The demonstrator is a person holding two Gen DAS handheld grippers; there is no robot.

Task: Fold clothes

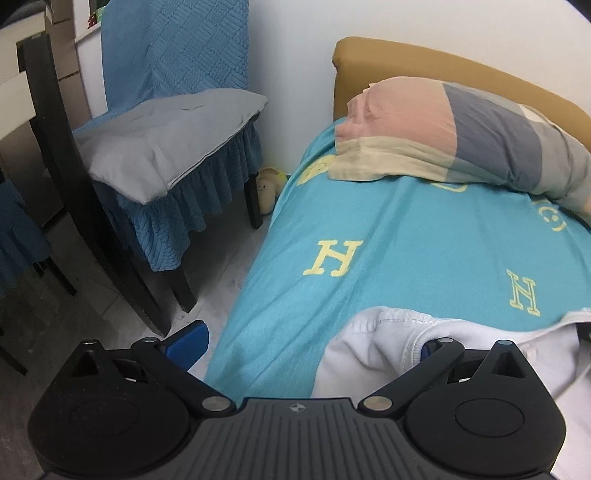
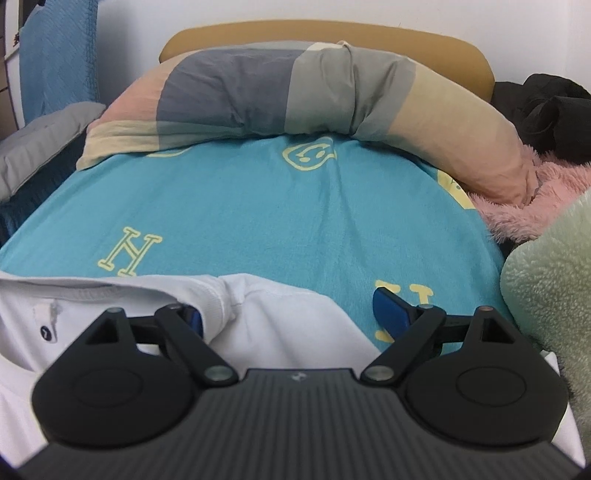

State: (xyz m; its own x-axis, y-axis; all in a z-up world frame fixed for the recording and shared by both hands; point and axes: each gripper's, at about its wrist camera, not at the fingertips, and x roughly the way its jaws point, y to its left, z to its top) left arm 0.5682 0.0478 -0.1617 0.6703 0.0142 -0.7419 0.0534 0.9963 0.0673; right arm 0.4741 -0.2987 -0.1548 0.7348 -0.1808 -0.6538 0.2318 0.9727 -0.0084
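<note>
**Both grippers spread over the shirt's top edge**

With the white shirt (image 2: 295,321) lying flat at the bed's (image 2: 258,214) near edge, collar towards the pillow (image 2: 295,92), you straddle each shoulder: left gripper (image 1: 310,343) and right gripper (image 2: 295,314) both released, cloth between unpressed pads, probably for pinching.

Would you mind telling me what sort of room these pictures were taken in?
Most likely a bedroom: a bed with a turquoise sheet, a long patchwork pillow against a tan headboard, and a covered chair beside it.
</note>
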